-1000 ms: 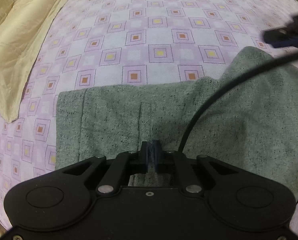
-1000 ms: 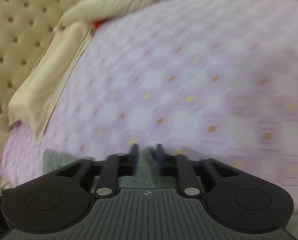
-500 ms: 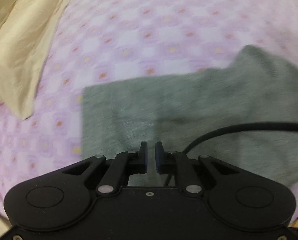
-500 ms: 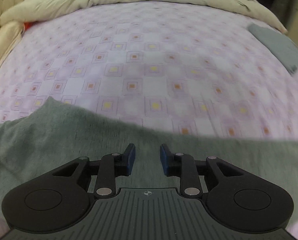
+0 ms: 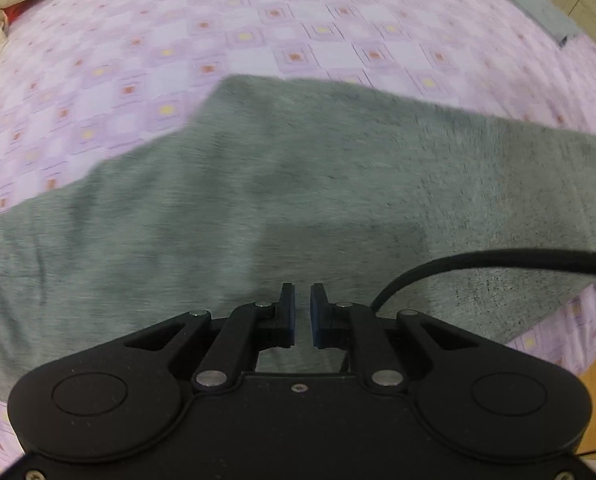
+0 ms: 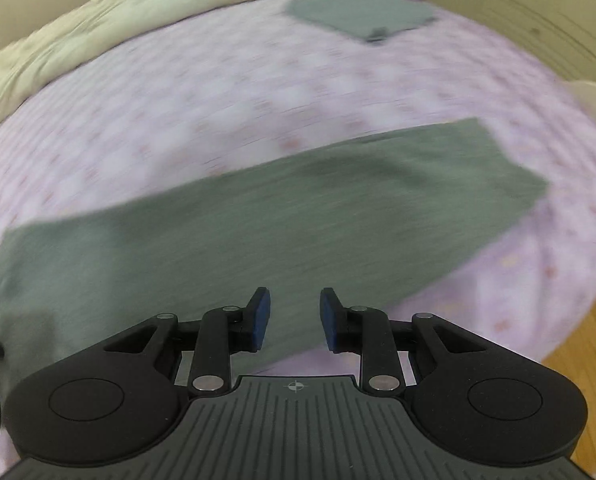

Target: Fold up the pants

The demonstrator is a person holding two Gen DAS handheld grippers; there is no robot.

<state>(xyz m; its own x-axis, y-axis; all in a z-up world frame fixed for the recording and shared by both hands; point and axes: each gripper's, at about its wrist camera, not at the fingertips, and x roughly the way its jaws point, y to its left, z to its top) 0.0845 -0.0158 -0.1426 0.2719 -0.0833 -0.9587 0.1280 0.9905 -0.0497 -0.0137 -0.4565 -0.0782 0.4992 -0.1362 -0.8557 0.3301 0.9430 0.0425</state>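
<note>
Purple checked bedsheet [image 5: 282, 36], grey pants [image 5: 298, 184] flat on it as a long strip. My left gripper [image 5: 302, 314] and right gripper [image 6: 295, 318] hover apart, empty. Cross folds probably still left.

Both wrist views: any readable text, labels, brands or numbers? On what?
None readable.
Right gripper: only a crosshair mark on its body, no letters.
Left gripper: bare black, no marking.
Pants, bedsheet: no tag or print with words; the sheet has only squares.
</note>
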